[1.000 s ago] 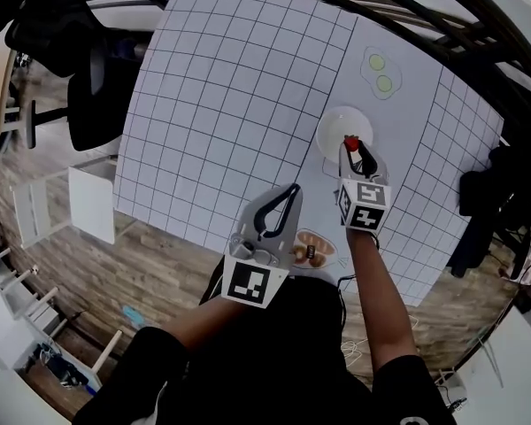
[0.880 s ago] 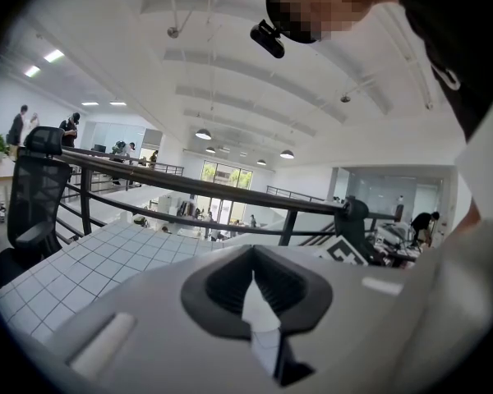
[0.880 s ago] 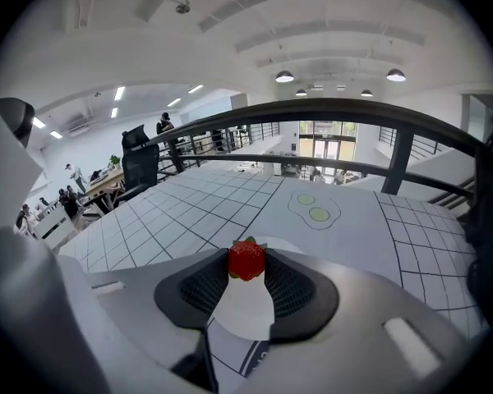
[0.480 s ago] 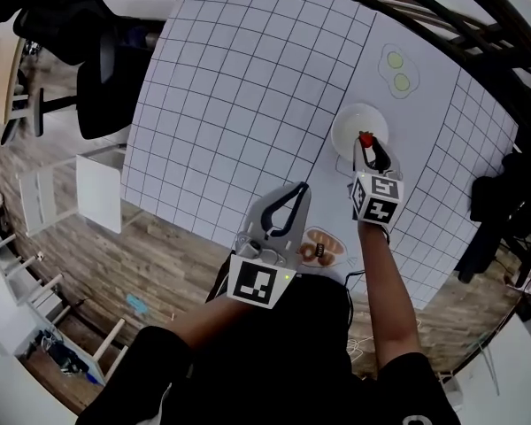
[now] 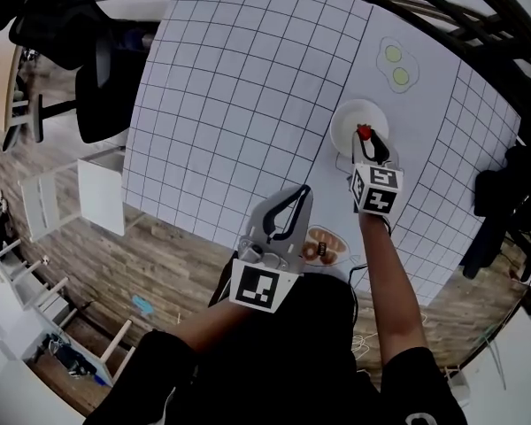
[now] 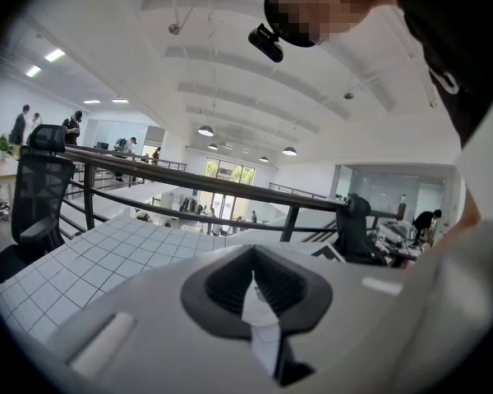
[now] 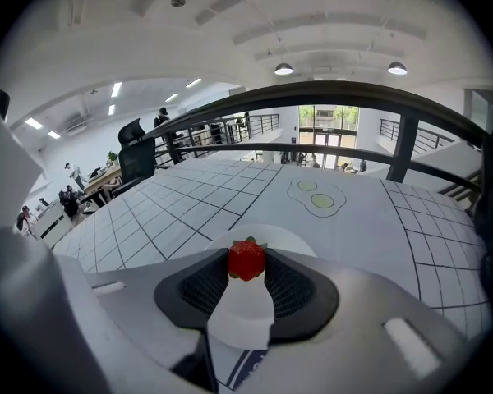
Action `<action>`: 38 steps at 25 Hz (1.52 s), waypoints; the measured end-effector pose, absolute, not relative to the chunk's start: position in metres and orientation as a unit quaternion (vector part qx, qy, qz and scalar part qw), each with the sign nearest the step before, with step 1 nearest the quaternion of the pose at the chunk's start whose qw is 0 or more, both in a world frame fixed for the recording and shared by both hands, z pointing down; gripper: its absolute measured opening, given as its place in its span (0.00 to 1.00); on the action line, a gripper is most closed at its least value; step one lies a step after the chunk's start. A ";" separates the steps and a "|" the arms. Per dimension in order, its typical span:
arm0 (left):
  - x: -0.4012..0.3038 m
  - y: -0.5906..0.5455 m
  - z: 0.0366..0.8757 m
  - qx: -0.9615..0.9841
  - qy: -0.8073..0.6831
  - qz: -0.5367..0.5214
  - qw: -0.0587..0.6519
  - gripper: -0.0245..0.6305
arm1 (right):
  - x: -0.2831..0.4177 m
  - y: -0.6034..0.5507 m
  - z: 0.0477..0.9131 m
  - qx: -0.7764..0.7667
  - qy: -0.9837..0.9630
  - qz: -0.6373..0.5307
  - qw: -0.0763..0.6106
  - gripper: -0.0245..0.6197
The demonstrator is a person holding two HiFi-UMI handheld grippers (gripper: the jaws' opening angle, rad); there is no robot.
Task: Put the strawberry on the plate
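Note:
A red strawberry (image 5: 364, 132) sits pinched between the fingertips of my right gripper (image 5: 365, 136), which is shut on it. The berry hangs over the near edge of the round white plate (image 5: 348, 119) on the grid-patterned table. In the right gripper view the strawberry (image 7: 246, 259) shows between the dark pads of the right gripper (image 7: 246, 263), with the plate (image 7: 289, 238) just behind it. My left gripper (image 5: 299, 193) hovers near the table's front edge, shut, with nothing in it; the left gripper (image 6: 251, 261) is tilted up towards the railing and ceiling.
A fried-egg-shaped piece (image 5: 396, 65) lies beyond the plate. A small dish of brown food (image 5: 321, 248) sits at the table's front edge between my arms. A black office chair (image 5: 97, 60) stands off the table's left side. A railing runs behind the table.
My right gripper has carried the strawberry slightly farther over the plate. The left gripper has stayed about where it was.

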State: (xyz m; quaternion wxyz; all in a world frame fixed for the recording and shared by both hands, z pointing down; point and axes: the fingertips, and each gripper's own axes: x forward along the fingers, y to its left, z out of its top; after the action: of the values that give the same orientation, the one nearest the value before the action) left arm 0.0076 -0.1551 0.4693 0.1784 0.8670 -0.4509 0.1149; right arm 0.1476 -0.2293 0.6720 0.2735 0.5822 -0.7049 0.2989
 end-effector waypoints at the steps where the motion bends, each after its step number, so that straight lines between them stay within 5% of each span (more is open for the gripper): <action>1: 0.008 -0.156 0.469 0.866 -0.453 0.113 0.181 0.05 | 0.148 -0.229 0.674 0.582 -0.704 0.301 0.274 0.25; 38: -0.024 -0.141 0.485 0.843 -0.487 0.122 0.193 0.05 | 0.144 -0.233 0.713 0.567 -0.692 0.348 0.282 0.27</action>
State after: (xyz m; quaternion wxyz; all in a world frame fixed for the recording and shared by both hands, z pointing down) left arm -0.0240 -0.1409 0.4846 0.1927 0.8432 -0.4867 0.1223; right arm 0.1444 -0.2331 0.7125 0.2821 0.5666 -0.6918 0.3475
